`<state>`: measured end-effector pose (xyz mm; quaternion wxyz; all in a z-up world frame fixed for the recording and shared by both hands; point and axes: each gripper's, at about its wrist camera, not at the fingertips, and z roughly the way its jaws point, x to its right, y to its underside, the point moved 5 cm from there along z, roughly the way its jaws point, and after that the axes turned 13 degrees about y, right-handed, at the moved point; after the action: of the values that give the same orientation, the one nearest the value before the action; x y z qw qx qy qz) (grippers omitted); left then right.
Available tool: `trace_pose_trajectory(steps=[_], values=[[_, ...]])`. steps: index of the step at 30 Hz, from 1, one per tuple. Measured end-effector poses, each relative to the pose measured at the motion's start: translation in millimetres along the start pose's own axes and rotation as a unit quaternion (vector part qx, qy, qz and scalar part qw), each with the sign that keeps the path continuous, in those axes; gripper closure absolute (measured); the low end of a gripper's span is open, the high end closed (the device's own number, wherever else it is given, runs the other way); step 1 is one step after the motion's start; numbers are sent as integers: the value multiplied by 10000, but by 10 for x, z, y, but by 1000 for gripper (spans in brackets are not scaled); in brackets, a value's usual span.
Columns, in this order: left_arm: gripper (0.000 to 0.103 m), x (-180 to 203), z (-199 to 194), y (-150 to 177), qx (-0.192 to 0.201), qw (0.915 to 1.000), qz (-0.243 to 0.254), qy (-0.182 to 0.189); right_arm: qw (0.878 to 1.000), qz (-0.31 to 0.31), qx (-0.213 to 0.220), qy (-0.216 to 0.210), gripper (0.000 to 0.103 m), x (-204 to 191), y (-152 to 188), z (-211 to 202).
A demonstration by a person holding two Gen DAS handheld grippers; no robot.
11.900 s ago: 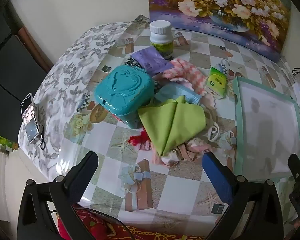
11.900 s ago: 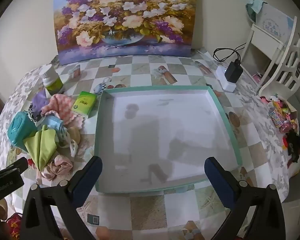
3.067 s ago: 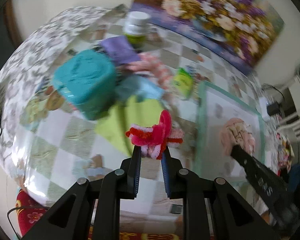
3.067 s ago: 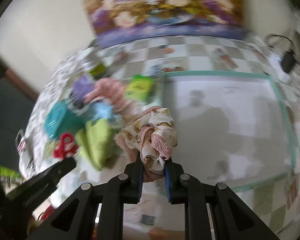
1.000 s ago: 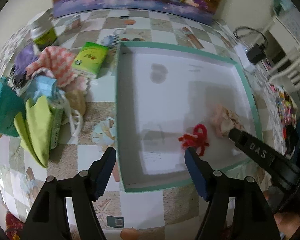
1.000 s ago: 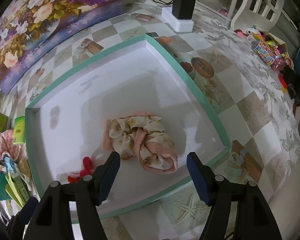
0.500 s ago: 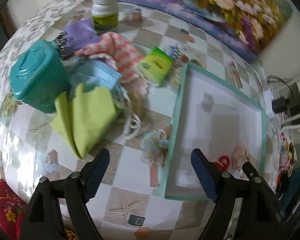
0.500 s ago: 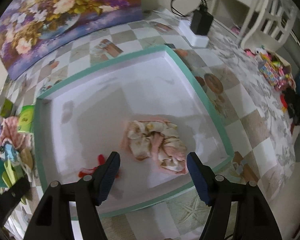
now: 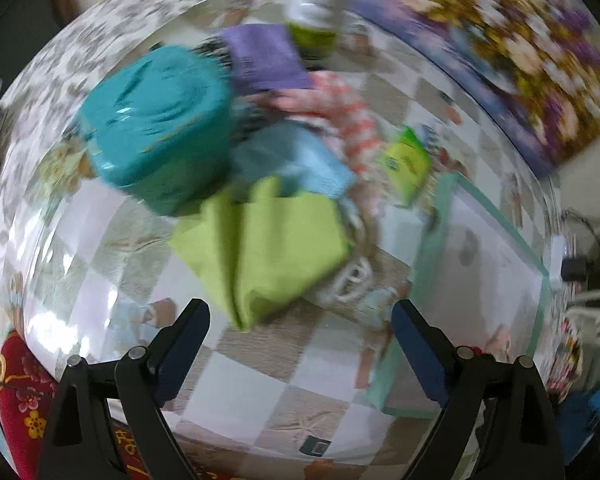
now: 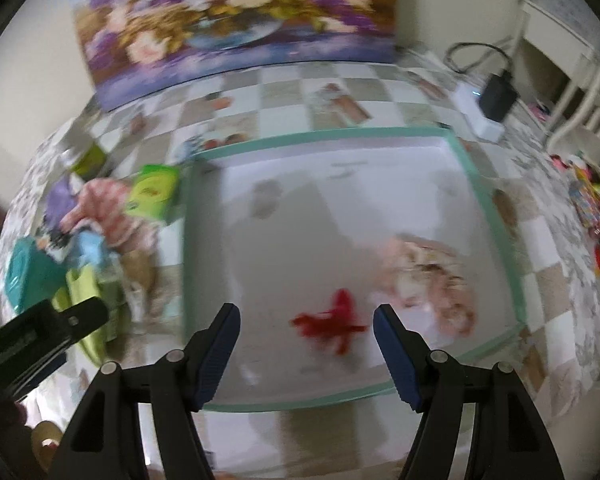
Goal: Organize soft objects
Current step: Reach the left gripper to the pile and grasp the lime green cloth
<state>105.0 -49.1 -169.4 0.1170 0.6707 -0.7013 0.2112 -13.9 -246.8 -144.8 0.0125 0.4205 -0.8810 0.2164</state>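
Observation:
My left gripper (image 9: 300, 328) is open and empty, just in front of a folded lime-green cloth (image 9: 268, 248) in the pile of items. Behind the cloth lie a light blue pack (image 9: 296, 160) and a pink checked cloth (image 9: 340, 108). My right gripper (image 10: 306, 328) is open and empty above the near part of the white tray with a teal rim (image 10: 188, 240). In the tray lie a red fuzzy scrunchie (image 10: 332, 322) and a pink floral scrunchie (image 10: 432, 280). The tray also shows in the left wrist view (image 9: 432, 240).
A teal lidded box (image 9: 156, 120), a purple pack (image 9: 264, 60), a white-capped bottle (image 9: 320, 12) and a green tissue pack (image 9: 408, 160) sit by the pile. A flower painting (image 10: 236, 20) leans at the back. A charger (image 10: 496, 100) lies at the far right.
My left gripper has swung left and closer to the green cloth pile. My right gripper has pulled back toward the tray's near edge. Both scrunchies stay in the tray.

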Motion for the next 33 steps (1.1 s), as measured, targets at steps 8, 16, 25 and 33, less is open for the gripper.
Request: trace_pose_trajectory(steps=[8, 16, 25, 33], values=[[10, -594, -109, -151, -51, 9965, -838, 9, 9981, -575, 137, -157, 30, -585, 35, -138], [10, -1009, -121, -204, -268, 9911, -1304, 36, 9967, -763, -47, -256, 30, -963, 28, -79], [10, -1055, -32, -247, -478, 9899, -1318, 200, 9953, -875, -334, -261, 30, -1197, -52, 129], [10, -917, 121, -249, -653, 9925, -1027, 103, 9963, -790, -315, -105, 30, -1046, -156, 194]])
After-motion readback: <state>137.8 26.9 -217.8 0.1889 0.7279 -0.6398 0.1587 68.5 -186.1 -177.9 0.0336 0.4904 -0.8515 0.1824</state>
